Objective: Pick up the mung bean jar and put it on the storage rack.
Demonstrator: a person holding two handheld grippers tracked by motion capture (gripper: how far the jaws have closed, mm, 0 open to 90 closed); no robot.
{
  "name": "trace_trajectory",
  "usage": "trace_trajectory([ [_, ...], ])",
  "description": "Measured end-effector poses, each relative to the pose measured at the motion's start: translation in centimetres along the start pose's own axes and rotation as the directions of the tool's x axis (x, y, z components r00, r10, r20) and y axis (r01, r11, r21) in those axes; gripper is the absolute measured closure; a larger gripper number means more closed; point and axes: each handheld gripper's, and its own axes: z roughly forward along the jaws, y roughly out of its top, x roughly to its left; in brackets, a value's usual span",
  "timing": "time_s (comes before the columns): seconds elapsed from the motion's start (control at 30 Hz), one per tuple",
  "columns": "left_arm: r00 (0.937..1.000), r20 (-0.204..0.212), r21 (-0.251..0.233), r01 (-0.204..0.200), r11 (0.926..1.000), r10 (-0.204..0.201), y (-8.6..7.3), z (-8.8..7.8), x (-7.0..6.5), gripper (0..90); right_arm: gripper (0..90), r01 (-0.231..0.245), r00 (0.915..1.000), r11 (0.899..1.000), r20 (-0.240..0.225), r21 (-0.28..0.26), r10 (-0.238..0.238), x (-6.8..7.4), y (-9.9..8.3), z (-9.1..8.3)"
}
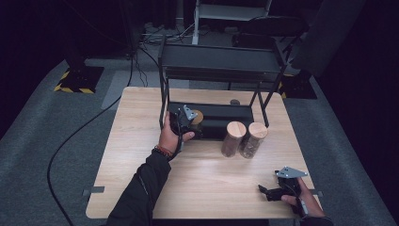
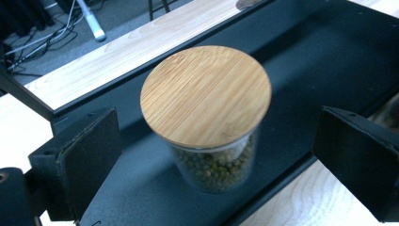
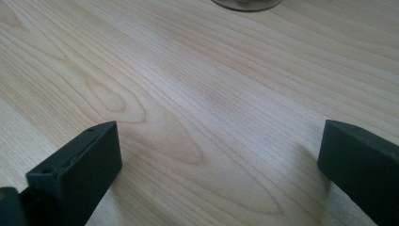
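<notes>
Jars and a black two-tier rack (image 1: 221, 61) share the wooden table (image 1: 141, 188) in the high view. The left gripper (image 1: 188, 123), carried by the person's left hand (image 1: 168, 137), sits at the left end of the rack's bottom shelf (image 1: 226, 115), right against a small jar with a bamboo lid (image 1: 197, 117) that stands on that shelf. Two taller jars (image 1: 243, 139) with wooden lids stand on the table just in front of the shelf's right part, side by side and touching or nearly so. The right gripper (image 1: 270, 192) lies low near the table's front right corner in the right hand (image 1: 301, 200), well apart from all the jars. From the left gripper view, the small jar (image 2: 207, 117) stands upright on the black shelf (image 2: 329, 56), its round bamboo lid seated on top and green, pea-like grains visible through the glass. Both black jaws stand wide to either side of it with clear gaps, neither pad touching the glass, so the jar is not held. In the right gripper view, the jaws are spread wide over bare wood grain (image 3: 197, 94) with nothing between them; the bottom edge of a glass jar (image 3: 247, 4) peeks in at the top.
</notes>
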Motion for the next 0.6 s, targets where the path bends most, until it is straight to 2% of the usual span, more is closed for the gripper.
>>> trace_trajectory([
  [0.23,0.9995,0.006,-0.010,-0.032,0.9994,0.032,-0.2,-0.8,-0.5,1.8,0.0,0.000,1.0000,1.000,0.001,0.000,0.000,0.0,0.0,0.0],
  [0.43,0.9945,-0.007,-0.004,-0.104,0.9945,0.104,-0.3,-1.6,-1.4,1.8,0.0,-0.001,1.0000,1.000,0.001,0.000,0.001,0.0,0.0,0.0],
  [0.6,0.9916,-0.002,-0.020,-0.129,0.9914,0.129,-1.0,-2.4,-1.8,1.7,0.1,-0.002,1.0000,1.000,0.002,0.000,0.002,0.0,0.0,0.0],
])
